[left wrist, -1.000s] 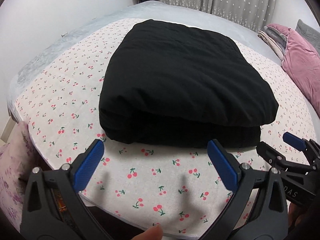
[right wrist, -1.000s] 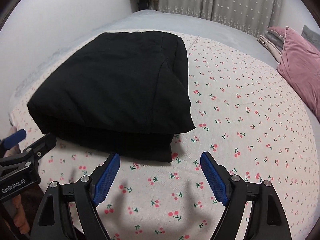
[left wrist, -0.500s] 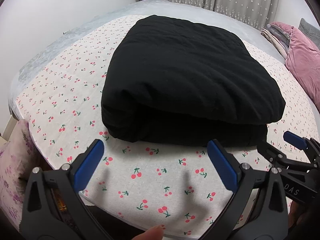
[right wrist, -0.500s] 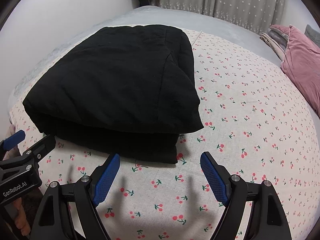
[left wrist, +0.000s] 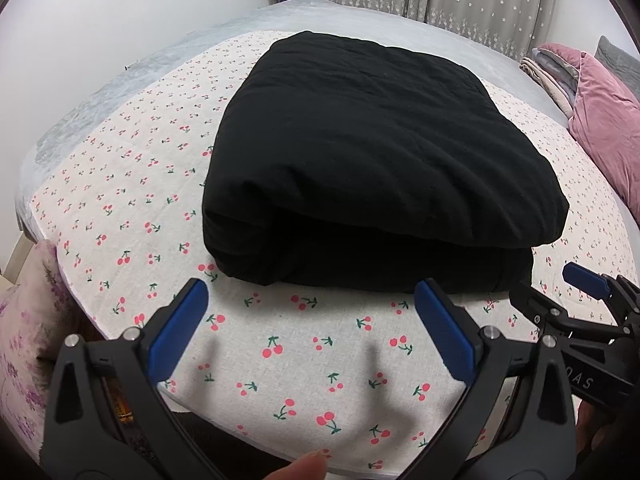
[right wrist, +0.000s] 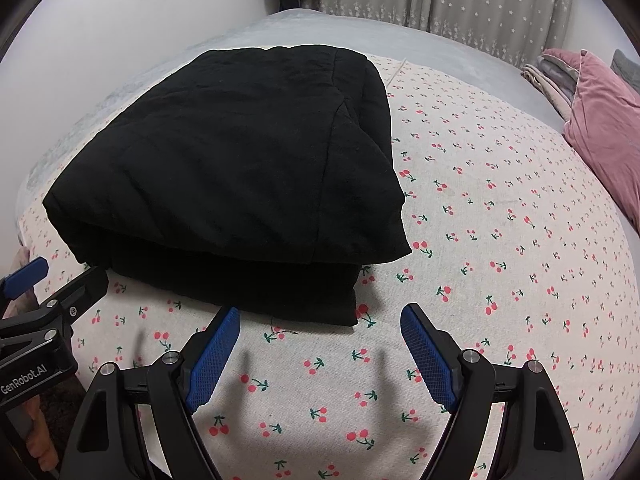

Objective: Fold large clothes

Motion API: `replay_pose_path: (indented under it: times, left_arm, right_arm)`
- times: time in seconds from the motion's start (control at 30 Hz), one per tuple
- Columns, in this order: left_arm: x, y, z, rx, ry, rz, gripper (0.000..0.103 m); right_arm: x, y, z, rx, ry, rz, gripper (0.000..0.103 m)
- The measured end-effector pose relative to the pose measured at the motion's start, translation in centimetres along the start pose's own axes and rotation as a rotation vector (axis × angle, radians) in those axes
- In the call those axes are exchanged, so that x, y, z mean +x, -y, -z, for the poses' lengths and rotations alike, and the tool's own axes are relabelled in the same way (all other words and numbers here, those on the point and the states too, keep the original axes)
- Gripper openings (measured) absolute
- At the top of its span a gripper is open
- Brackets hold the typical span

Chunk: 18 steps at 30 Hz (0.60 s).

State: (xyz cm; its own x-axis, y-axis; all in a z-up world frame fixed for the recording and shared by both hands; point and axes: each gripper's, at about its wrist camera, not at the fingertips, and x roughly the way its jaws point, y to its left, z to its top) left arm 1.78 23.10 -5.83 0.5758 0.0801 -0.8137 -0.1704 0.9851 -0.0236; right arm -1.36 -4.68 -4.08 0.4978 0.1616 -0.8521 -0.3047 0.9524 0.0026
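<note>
Black garment (left wrist: 372,160) lies folded in a thick bundle near the bed's (right wrist: 500,220) front left corner. Both grippers, left (left wrist: 316,332) and right (right wrist: 320,356), fingers spread and empty, have edged closer; folding looks done.

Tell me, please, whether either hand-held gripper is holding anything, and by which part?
Nothing is held. The left hand-held gripper and the right hand-held gripper are both open, short of the folded black garment.
</note>
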Motion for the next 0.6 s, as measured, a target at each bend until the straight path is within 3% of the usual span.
replay_pose_path:
  times: [0.6]
  left_arm:
    - [0.01, 0.02, -0.16, 0.006, -0.004, 0.001, 0.102]
  right_arm:
    - [0.01, -0.01, -0.03, 0.000, 0.001, 0.001, 0.084]
